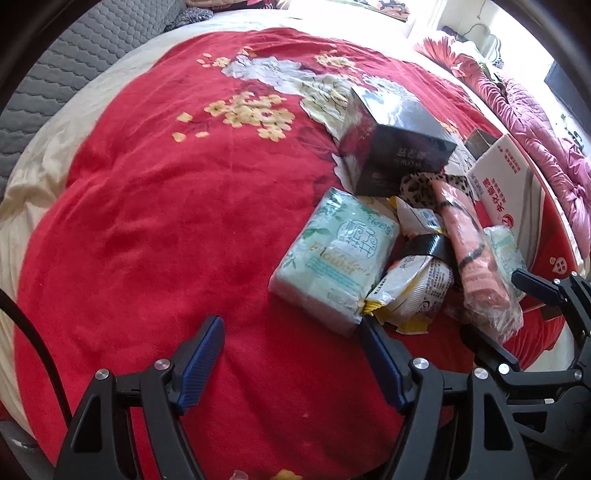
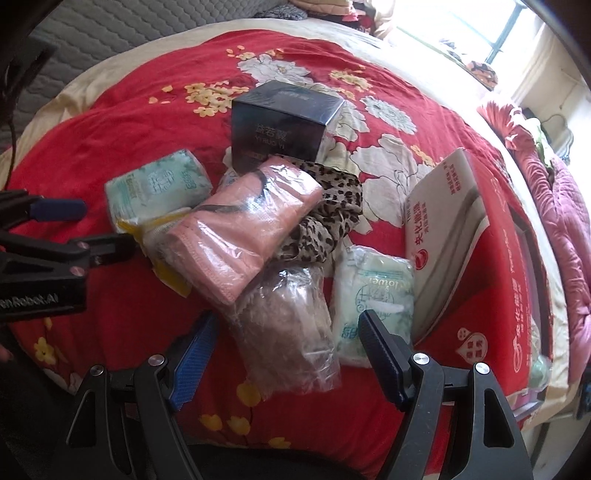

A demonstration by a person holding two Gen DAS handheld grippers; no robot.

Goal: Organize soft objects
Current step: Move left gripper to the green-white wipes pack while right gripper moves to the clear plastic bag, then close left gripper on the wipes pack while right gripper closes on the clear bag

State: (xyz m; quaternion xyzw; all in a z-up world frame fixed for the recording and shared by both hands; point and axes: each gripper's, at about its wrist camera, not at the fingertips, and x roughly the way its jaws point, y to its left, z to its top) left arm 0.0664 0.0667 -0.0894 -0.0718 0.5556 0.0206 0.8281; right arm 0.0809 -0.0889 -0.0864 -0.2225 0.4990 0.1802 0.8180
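- The left claw (image 1: 291, 354) hangs over bare red cloth at the near edge of the bed, its blue-padded jaws spread wide with nothing between them.
- The right claw (image 2: 288, 343) is likewise wide open and empty, its jaws poised just above a clear bag of brownish cloth (image 2: 291, 332) without gripping it.
- The bed carries a red blanket (image 1: 166, 221) printed with white and yellow flowers; a cream border shows round its edge.
- The soft things lie in a loose heap on the blanket, just ahead of both claws: a pale green tissue pack (image 1: 332, 258) on the left, a yellow-and-white snack packet (image 1: 410, 291) touching it, and a pink cloth in a clear wrapper (image 2: 243, 229) lying across the pile.
- A second green tissue pack (image 2: 369, 302) lies beside the brownish bag, close to the right claw's outer jaw.
- Behind the pink bundle a leopard-print cloth (image 2: 325, 218) is crumpled on the blanket.
- Farther back stands a dark glossy box (image 2: 284, 122), upright.
- To the right a red-and-white carton (image 2: 461, 229) lies tilted near the bed's edge.
- Beyond the bed, a grey quilted headboard (image 1: 92, 48) rises at the far left, a pink quilted cover (image 2: 561, 221) lies bunched along the right, and a bright window (image 2: 461, 26) lights the far corner.
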